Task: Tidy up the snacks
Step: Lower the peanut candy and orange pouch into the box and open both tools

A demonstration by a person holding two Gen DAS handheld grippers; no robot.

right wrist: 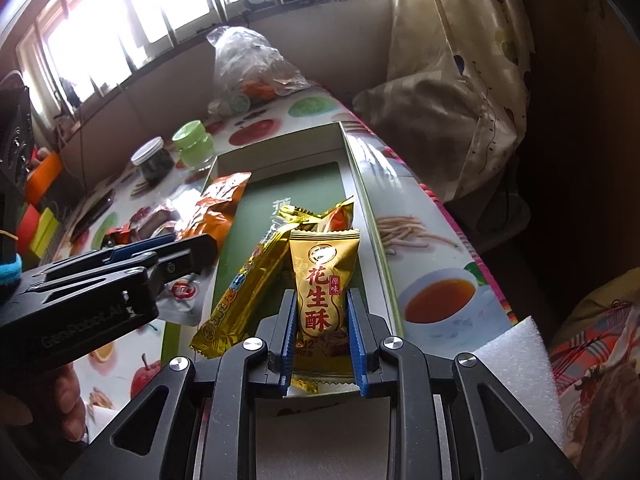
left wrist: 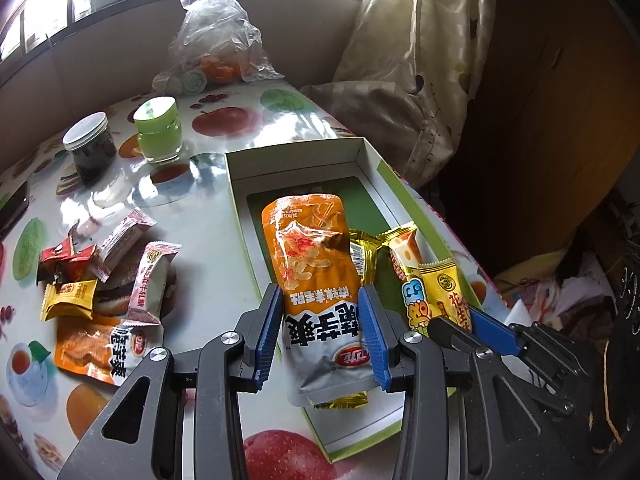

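Left wrist view: the left gripper (left wrist: pixel 324 312) is clamped on the orange chip bag (left wrist: pixel 310 264), held over the open box (left wrist: pixel 296 152) at its 6 o'clock end. The right gripper (right wrist: pixel 322 320) is closed on the yellow peanut candy (right wrist: pixel 322 284), at 3 o'clock of the bag. Both packets should be lowered flat onto the green floor and released only once settled beside the gold bars (right wrist: pixel 244 280).
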